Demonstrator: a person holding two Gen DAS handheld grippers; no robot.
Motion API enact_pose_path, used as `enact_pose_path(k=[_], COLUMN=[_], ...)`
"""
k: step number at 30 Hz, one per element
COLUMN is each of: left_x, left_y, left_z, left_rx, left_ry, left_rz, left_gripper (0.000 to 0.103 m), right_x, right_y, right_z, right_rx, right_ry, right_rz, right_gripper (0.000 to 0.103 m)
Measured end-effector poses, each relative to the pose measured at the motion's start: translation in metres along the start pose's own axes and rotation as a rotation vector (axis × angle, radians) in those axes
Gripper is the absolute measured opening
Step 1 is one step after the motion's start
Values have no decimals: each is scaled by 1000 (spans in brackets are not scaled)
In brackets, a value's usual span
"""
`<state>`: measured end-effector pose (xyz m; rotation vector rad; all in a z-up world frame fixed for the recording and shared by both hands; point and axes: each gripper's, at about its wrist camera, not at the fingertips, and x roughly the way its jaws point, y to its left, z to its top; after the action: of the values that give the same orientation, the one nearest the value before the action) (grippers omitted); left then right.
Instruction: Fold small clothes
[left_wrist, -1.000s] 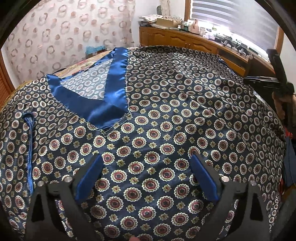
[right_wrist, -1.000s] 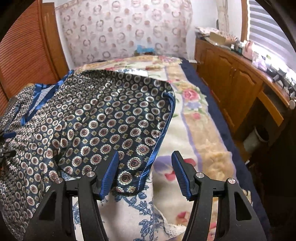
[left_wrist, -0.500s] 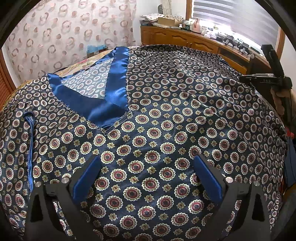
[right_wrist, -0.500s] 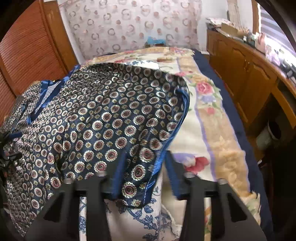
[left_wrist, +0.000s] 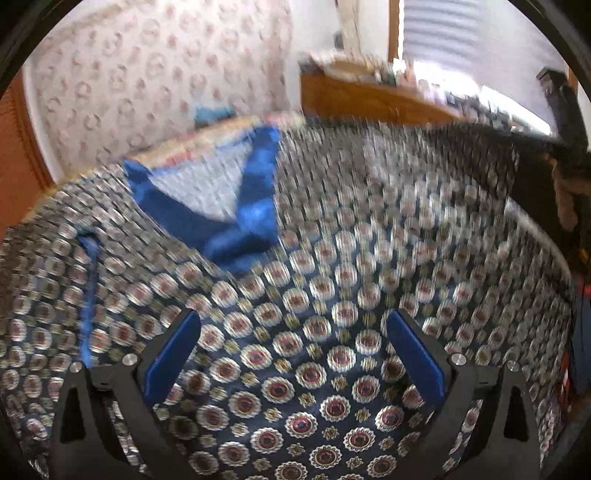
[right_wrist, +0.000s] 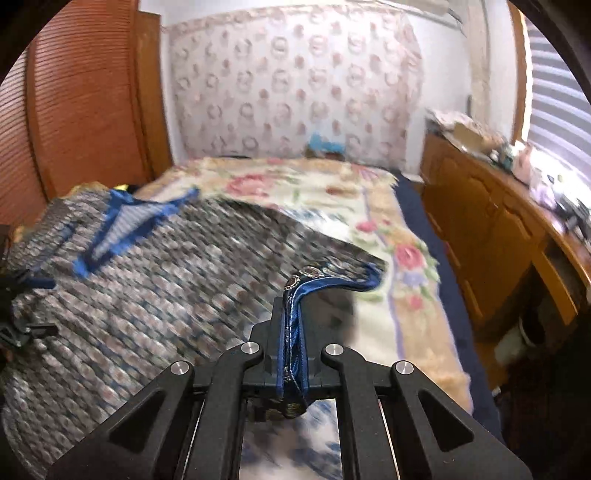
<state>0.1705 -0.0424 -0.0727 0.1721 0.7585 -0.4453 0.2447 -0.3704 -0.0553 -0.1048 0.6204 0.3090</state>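
A dark blue satin top with round medallion print and a bright blue V-neck band lies spread on the bed. My left gripper is open, low over the top's middle, holding nothing. My right gripper is shut on the top's blue-trimmed hem edge at the garment's right side and holds it lifted off the bed. The rest of the top trails left, blurred by motion. The right gripper also shows at the far right of the left wrist view.
A floral blanket covers the bed. A padded patterned headboard stands behind. A wooden dresser with clutter runs along the right under a blinded window. A wooden louvred door is at the left.
My right gripper closed on the top's hem edge and lifted it. The left gripper stayed open over the fabric; both views are now motion-blurred.
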Motion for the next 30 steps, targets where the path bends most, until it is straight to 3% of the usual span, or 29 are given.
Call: enact_pose_path(k=[6,10,11,13,14,15,22,30], left_x=[-32,-45,-48,-51,-50,-50,-54,-69], left_y=[-2,-1,0,4,4,5,14,35], left_z=[3,0,-2,-4,-4,-5,-9,-12], left_rx=[-25,-52,-60,-71,-74,-76,-96,-115], left_ry=[-77,-114,-121,-120,-119,-119,-130,-157], left_rz=[0,-2,-8,-12,-12,-14,-17,35], left_gripper=[102,102,102,102,102,102,102,102], right_x=[12,30,33,37,37,39,43,62], right_y=[64,117,124,133,135,134,106,74], right_z=[25,24,22,18,15,13,10,-1], right_rx=[-103,-178,-184,-193,-194,-191,-139,-102], right_ry=[-30,7,15,27,30,32,53,119], right_rz=[113,180,190,205,206,205,151,84], right_gripper=[3,4,6,21,35,38,41,46])
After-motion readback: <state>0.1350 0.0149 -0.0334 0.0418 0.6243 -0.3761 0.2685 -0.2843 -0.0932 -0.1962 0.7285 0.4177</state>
